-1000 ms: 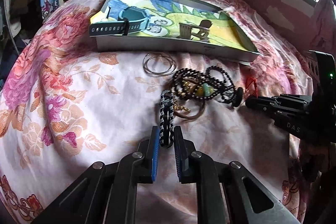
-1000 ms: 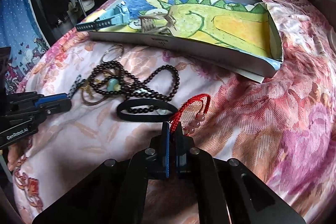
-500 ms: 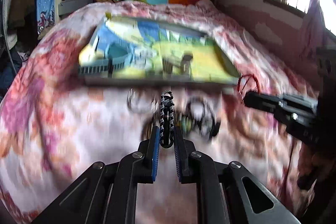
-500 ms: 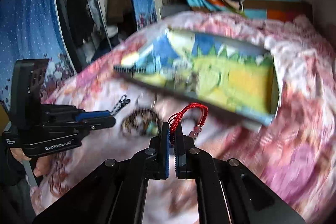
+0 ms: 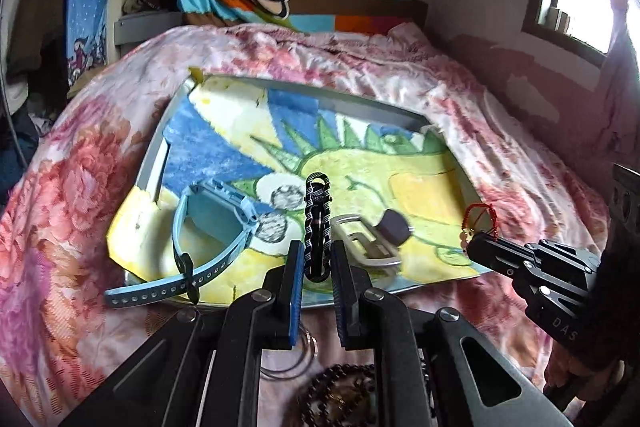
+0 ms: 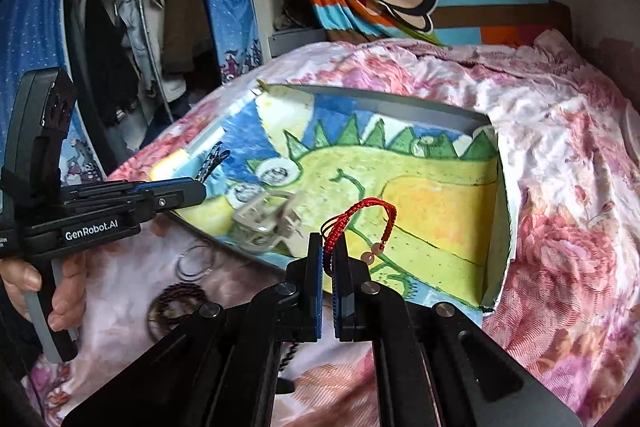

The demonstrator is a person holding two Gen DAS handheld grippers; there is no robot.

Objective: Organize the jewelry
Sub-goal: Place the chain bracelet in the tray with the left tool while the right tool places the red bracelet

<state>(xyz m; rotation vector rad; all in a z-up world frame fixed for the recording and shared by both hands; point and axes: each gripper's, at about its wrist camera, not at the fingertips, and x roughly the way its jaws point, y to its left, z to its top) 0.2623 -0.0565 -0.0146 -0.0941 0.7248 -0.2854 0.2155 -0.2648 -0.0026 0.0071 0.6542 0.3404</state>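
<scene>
Both grippers have risen from the bedspread since the earlier frames and now hover above the tray, each carrying its item with it.

Floral bedspread [image 5: 72, 195]: covers the bed and supports the tray.

Tray [image 5: 154, 155]: shallow, grey-walled, lined with a coloured dinosaur drawing. It contains a light blue watch [image 5: 208, 227] at its left end and a pale hair claw clip [image 5: 372, 239] near the centre.

Left gripper [image 5: 315, 263]: clenched on a black-and-white braided bracelet [image 5: 317, 223], which stands upright between the fingers, over the near part of the tray.

Right gripper [image 6: 329, 263]: clamped on a red cord bracelet [image 6: 360, 211], whose loop arches up and right, with small pale beads hanging from its end, over the tray's right half.

Remaining on the bedspread, in front of the tray: thin metal bangles [image 6: 196, 261] and a dark beaded necklace [image 6: 176, 305].
</scene>
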